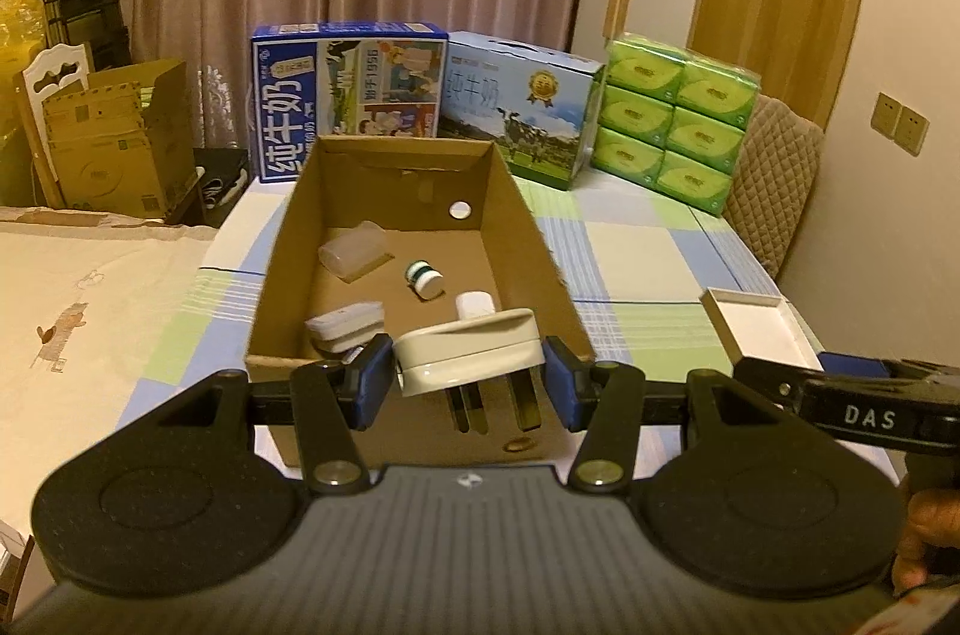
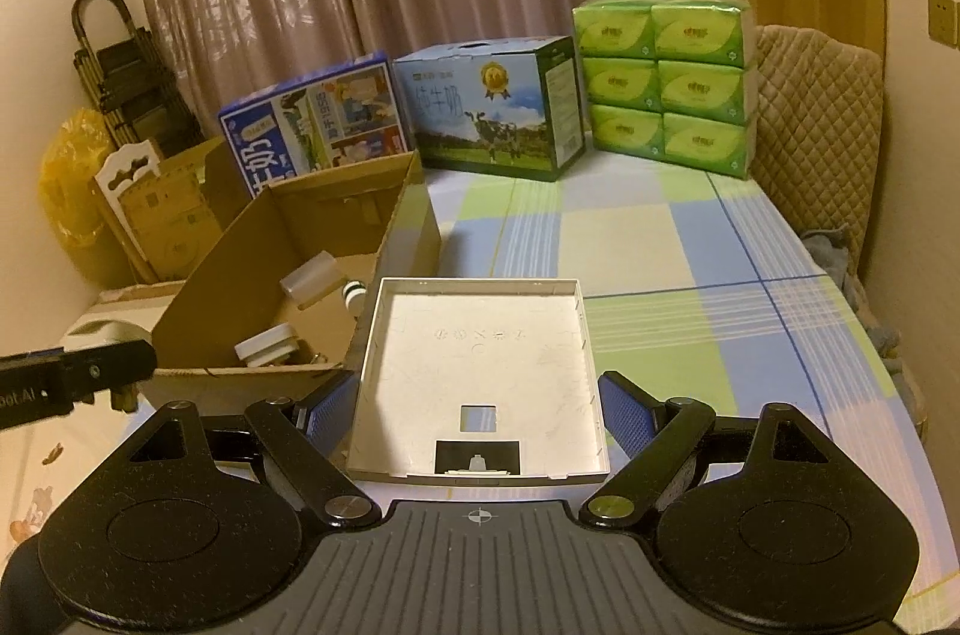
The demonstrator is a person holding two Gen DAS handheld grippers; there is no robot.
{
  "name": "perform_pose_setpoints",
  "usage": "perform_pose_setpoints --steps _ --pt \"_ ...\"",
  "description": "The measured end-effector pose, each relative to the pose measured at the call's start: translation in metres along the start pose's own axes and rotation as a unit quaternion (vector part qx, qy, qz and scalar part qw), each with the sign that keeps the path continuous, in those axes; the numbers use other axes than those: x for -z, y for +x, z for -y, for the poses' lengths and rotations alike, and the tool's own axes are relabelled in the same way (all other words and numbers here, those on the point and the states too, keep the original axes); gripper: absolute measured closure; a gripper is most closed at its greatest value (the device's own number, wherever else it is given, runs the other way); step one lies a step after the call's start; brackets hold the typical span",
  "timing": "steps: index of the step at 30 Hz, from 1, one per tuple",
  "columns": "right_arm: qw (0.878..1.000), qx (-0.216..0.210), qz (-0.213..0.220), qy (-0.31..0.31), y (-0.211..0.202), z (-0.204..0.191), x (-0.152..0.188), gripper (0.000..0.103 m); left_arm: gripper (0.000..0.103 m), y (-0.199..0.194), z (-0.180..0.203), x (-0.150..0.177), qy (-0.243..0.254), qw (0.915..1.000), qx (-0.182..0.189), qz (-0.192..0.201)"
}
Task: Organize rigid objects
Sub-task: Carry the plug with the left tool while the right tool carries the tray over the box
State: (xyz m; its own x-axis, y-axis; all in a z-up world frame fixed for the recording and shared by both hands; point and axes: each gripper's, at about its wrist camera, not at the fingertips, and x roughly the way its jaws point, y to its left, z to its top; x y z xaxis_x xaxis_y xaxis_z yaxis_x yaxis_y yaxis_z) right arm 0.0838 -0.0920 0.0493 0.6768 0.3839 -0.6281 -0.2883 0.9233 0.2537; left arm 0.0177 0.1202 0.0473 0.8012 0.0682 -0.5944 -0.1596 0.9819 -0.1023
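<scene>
Left wrist view: a white three-pin plug [image 1: 469,348] is clamped by the left gripper [image 1: 468,380] over the cardboard box [image 1: 528,239]'s near edge.

Right wrist view: a shallow white plastic tray [image 2: 480,377] is gripped edgewise by the right gripper [image 2: 477,410], beside the box.

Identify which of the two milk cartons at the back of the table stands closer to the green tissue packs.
The light-blue milk carton with the cow and gold medal, right beside the green tissue packs. The dark-blue milk carton with cartoon panels stands beyond it, behind the cardboard box.
</scene>
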Motion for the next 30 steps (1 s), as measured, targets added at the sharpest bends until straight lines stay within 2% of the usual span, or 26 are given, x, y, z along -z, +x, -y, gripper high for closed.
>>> perform_pose_setpoints --steps 12,30 --pt "1.000 -0.022 -0.013 -0.018 0.033 -0.022 -0.011 0.021 0.055 0.028 -0.038 -0.019 -0.002 0.9999 -0.011 -0.002" --pt "0.997 -0.066 -0.024 -0.036 0.122 -0.054 -0.067 0.021 0.055 0.140 -0.064 -0.057 0.036 0.9984 0.012 -0.043"
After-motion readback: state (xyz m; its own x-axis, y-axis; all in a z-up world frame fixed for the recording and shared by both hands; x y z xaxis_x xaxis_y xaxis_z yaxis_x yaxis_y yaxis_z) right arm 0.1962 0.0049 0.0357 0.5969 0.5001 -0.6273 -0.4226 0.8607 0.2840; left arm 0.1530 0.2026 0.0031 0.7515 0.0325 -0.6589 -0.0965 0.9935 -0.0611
